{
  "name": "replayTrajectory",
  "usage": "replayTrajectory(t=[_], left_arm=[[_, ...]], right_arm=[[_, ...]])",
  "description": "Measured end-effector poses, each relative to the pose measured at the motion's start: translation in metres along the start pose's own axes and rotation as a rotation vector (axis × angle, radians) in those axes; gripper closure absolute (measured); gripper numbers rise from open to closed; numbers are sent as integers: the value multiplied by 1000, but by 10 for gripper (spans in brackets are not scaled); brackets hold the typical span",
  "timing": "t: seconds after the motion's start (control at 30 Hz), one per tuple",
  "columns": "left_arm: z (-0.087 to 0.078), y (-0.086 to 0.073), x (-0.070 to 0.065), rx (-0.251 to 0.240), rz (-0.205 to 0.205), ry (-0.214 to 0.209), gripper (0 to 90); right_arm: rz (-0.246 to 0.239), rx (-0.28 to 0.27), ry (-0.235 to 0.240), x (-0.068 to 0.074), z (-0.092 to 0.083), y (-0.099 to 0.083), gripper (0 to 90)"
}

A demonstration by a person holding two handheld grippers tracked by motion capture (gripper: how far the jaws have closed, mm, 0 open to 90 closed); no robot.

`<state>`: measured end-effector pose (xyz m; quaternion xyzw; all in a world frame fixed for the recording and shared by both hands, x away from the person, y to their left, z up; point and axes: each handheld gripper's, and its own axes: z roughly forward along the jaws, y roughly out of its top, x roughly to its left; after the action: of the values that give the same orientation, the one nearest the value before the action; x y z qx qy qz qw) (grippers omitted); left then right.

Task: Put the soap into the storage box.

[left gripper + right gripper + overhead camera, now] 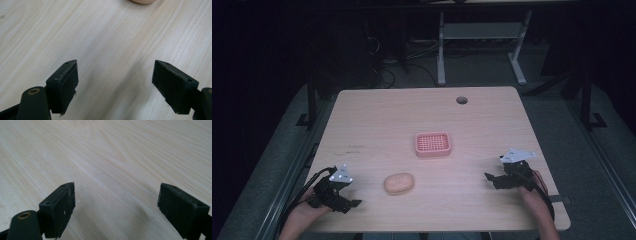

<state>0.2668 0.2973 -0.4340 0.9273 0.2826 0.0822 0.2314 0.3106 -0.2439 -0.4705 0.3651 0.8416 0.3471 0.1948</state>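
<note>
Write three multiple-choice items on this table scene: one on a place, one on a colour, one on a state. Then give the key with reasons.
1. Where does the soap bar lie?
A. Inside the soap dish
B. On the table, nearer the left tongs
C. Between the jaws of the right tongs

2. What colour is the soap dish?
A. Pink
B. Blue
C. Black

3. How do the left tongs stand?
A. Shut on the soap bar
B. Shut and empty
C. Open and empty

Key: 1 B, the bar rests on bare wood of the table, apart from the dish and closer to the left tongs than to the right tongs. 2 A, the slotted dish is pink. 3 C, its jaws stand wide apart over bare wood.
</note>
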Motion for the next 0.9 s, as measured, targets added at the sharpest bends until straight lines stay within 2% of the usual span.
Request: replayTrajectory(t=[0.17,0.23,0.33,0.9], left_arm=[[3,7,-4,5,23,-7,207],[4,9,-5,6,20,-9,207],[5,14,-8,11,42,-2,207],[8,30,-15,20,84,10,207]], right_arm=[[-15,3,5,3,1,1,139],[-10,0,3,3,0,1,139],[-8,-2,2,4,-1,1,139],[-6,-9,1,3,-2,1,139]])
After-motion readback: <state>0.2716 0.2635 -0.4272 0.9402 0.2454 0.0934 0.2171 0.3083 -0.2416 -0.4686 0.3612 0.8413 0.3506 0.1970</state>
